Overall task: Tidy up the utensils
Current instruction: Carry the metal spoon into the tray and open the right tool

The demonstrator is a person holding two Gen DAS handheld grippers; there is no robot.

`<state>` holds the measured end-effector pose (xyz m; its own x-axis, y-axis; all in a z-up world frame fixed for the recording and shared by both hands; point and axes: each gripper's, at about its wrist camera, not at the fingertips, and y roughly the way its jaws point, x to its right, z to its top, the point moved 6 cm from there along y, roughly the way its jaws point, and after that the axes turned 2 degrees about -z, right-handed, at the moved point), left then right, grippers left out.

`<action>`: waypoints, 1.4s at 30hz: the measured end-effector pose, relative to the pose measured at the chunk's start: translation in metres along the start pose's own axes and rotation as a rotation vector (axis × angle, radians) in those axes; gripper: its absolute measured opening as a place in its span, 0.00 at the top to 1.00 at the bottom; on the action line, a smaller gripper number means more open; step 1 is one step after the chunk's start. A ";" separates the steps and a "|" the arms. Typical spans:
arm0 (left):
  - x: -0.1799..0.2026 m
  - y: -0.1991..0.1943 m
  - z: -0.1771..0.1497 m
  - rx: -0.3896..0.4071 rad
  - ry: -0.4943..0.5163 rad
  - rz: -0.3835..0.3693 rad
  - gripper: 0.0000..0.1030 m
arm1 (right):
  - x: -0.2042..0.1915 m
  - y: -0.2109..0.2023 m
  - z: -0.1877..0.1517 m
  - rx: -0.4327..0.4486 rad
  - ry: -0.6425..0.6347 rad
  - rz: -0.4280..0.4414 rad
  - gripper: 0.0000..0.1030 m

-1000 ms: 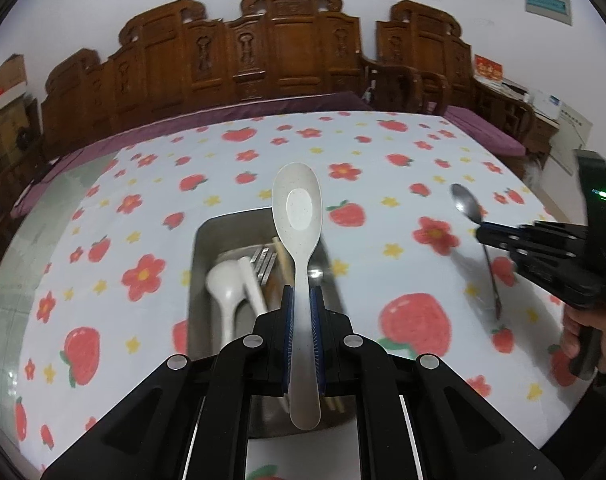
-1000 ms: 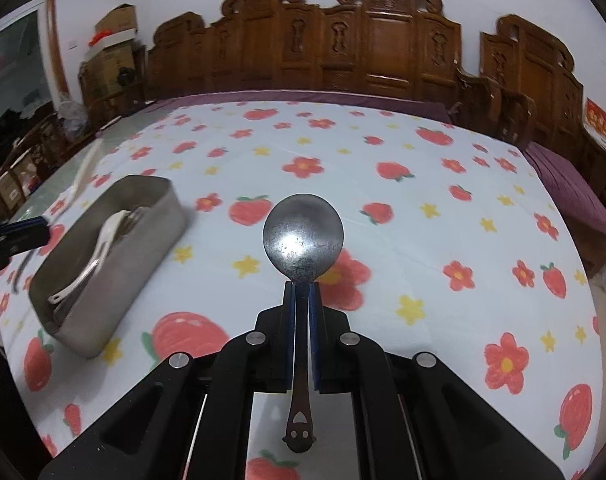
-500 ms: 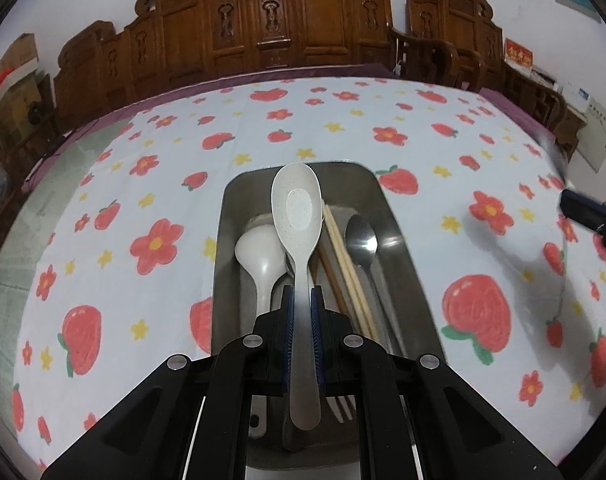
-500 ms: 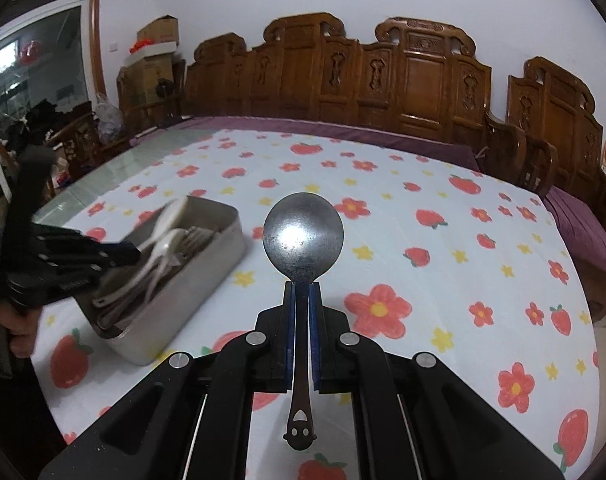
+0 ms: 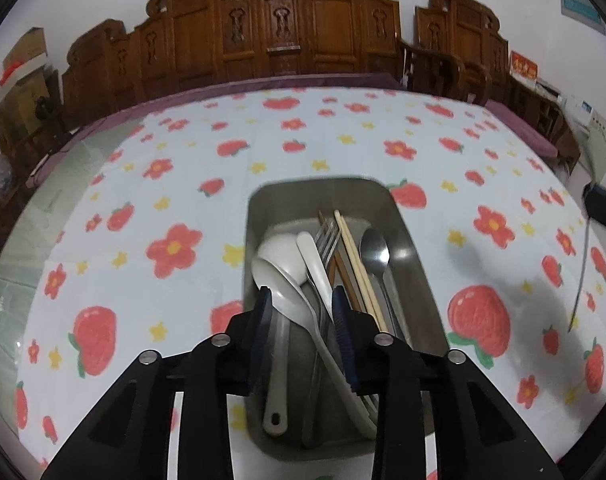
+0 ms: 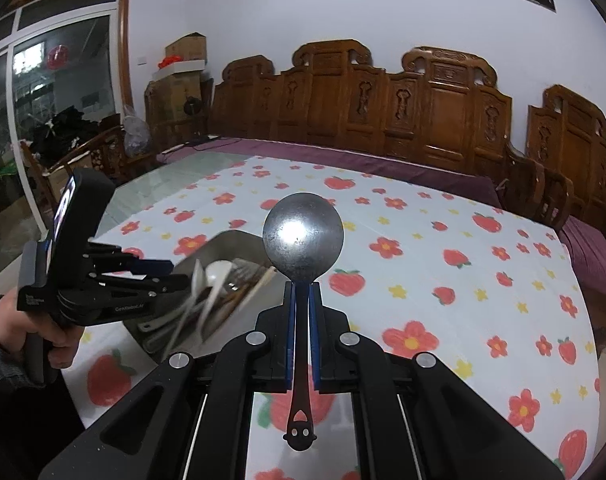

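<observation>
Metal spoon [image 6: 302,240] pinched in right gripper [image 6: 302,304] | left gripper [image 5: 302,312] opening — white spoon [image 5: 299,300] loose between jaws

Metal tray [image 5: 407,236] crowded: white spoons [image 5: 287,280], fork [image 5: 327,236], chopsticks [image 5: 353,256], steel spoon [image 5: 377,256] fill floor, bare patch only at far end. Left gripper [image 5: 303,312] over tray's near end, jaws opening, white spoon between them untouched by pads. Tablecloth [image 5: 175,184] left, beyond and right of tray bare, free passage. Right gripper [image 6: 302,312] clamping round metal spoon [image 6: 303,236] beside tray. Carved wooden chairs [image 6: 383,104] wall far edge.
</observation>
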<state>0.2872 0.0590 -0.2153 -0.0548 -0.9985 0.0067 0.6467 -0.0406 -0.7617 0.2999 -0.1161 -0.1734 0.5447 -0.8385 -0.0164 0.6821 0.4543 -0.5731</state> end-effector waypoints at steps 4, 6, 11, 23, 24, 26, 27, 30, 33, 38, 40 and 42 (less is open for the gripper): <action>-0.008 -0.017 0.007 0.039 -0.007 -0.006 0.66 | -0.025 -0.001 0.012 0.012 -0.030 0.024 0.93; -0.013 -0.026 0.011 0.058 -0.010 -0.006 0.65 | -0.038 -0.001 0.018 0.018 -0.036 0.039 0.93; -0.025 -0.041 0.017 0.092 -0.026 -0.005 0.61 | -0.062 0.006 0.036 0.029 -0.034 0.067 0.93; -0.053 -0.052 0.018 0.111 -0.063 0.008 0.61 | -0.094 0.042 0.063 0.008 0.027 0.114 0.93; -0.055 -0.052 0.018 0.109 -0.064 0.011 0.61 | -0.095 0.047 0.062 0.000 0.035 0.117 0.93; -0.057 -0.051 0.017 0.107 -0.067 0.013 0.61 | -0.098 0.059 0.057 -0.023 0.051 0.123 0.93; -0.058 -0.050 0.017 0.105 -0.070 0.014 0.61 | -0.098 0.064 0.054 -0.031 0.057 0.127 0.93; -0.060 -0.049 0.016 0.099 -0.074 0.014 0.61 | -0.099 0.084 0.041 -0.078 0.071 0.125 0.93; -0.059 -0.048 0.015 0.099 -0.073 0.014 0.61 | -0.101 0.104 0.026 -0.126 0.083 0.121 0.93; -0.059 -0.047 0.014 0.094 -0.072 0.017 0.60 | -0.102 0.128 0.007 -0.188 0.083 0.105 0.93; -0.059 -0.047 0.014 0.095 -0.073 0.017 0.60 | -0.103 0.134 0.002 -0.206 0.079 0.095 0.93; -0.059 -0.046 0.014 0.095 -0.076 0.015 0.60 | -0.102 0.140 -0.003 -0.226 0.076 0.089 0.93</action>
<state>0.2713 0.1196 -0.1713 0.0108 -0.9988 0.0477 0.7163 -0.0256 -0.6973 0.3384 0.0324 -0.2545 0.5532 -0.8226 -0.1318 0.5021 0.4555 -0.7352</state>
